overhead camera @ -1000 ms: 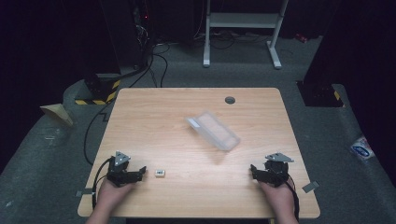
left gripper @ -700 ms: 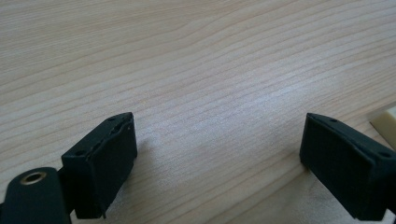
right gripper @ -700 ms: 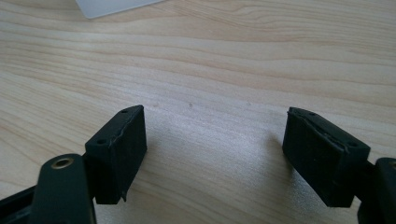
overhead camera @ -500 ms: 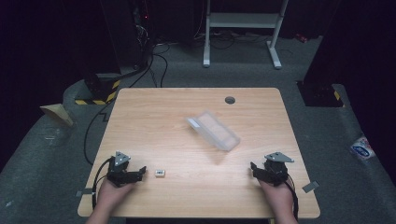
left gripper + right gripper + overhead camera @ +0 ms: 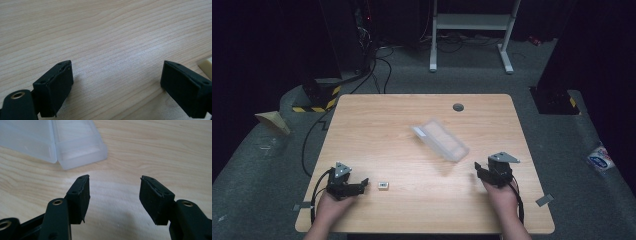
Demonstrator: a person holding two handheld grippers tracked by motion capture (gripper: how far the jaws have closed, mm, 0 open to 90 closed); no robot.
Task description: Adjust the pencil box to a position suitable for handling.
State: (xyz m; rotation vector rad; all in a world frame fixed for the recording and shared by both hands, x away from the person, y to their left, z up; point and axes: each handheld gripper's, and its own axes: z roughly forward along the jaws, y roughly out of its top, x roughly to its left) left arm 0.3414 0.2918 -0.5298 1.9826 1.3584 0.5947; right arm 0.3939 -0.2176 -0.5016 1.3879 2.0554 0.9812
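Near the lower right of the high view we hold our right claw [image 5: 480,171] just short of the clear plastic box [image 5: 440,139] lying mid-desk [image 5: 377,125]; its jaws have just been closing, still apart on nothing. Lower left, our left claw [image 5: 362,184] gapes empty beside a small white block [image 5: 383,185].
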